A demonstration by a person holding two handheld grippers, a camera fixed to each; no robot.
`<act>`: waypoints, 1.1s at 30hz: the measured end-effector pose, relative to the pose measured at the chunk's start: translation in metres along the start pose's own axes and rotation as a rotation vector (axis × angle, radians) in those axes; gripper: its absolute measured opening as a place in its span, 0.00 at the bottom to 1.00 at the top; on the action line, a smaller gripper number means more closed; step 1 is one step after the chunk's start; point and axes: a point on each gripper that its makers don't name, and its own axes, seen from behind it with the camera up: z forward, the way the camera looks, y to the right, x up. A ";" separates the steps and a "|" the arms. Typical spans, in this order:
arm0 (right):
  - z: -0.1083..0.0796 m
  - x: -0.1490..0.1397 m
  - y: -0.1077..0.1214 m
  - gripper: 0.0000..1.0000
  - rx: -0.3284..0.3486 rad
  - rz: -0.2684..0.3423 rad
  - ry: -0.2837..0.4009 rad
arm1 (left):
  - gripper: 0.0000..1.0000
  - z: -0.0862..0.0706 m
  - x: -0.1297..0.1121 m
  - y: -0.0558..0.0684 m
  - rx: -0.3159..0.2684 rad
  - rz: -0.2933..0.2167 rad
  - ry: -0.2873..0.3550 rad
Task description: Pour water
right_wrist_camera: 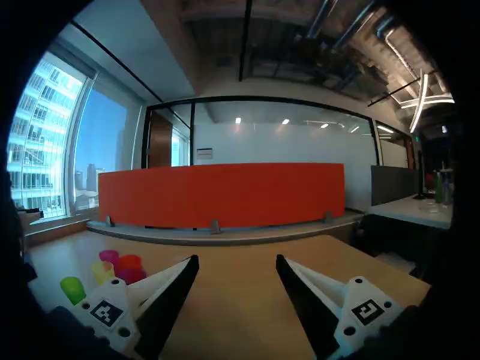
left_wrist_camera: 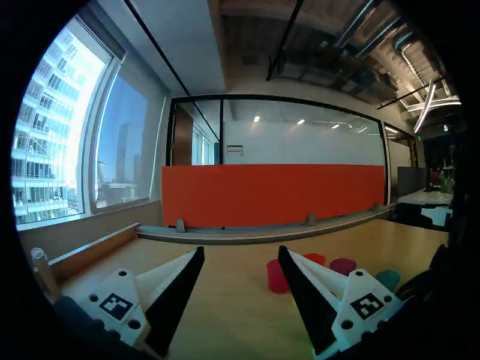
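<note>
Two grippers are held low over a wooden surface (left_wrist_camera: 234,327).

In the left gripper view, the left gripper (left_wrist_camera: 240,282) is seen from behind. Its white and black fingers (left_wrist_camera: 174,288) are spread wide apart. Nothing is held between them, and bare wood is seen in the gap. A red cup (left_wrist_camera: 276,276) is stood on the surface just past the right-hand finger and is partly hidden by it. Close behind it, an orange-red cup (left_wrist_camera: 315,259) and a dark pink cup (left_wrist_camera: 342,266) are seen over the top of that finger. A teal cup (left_wrist_camera: 388,279) is set a little further to the right.

In the right gripper view, the right gripper (right_wrist_camera: 237,288) is also seen with its fingers (right_wrist_camera: 303,294) spread wide, and nothing is gripped. The cups are bunched at the left side of this view, near the left-hand finger. A green cup (right_wrist_camera: 72,289) is nearest the camera. A yellow cup (right_wrist_camera: 102,271) and a light pink cup (right_wrist_camera: 108,257) are stood behind it. Red and dark pink ones are seen beside them, partly hidden by the finger.

A long orange screen (left_wrist_camera: 273,195) is fixed along the far edge of the surface. A big window (left_wrist_camera: 54,150) is seen at the left, with tall buildings outside.
</note>
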 end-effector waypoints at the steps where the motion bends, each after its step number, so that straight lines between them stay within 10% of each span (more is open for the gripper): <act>1: 0.000 0.000 0.000 0.99 -0.002 -0.002 0.000 | 0.91 0.000 0.001 0.000 0.002 -0.001 0.002; 33: -0.007 -0.004 0.009 0.99 -0.057 -0.038 -0.035 | 0.91 -0.005 -0.029 -0.015 0.087 0.042 0.026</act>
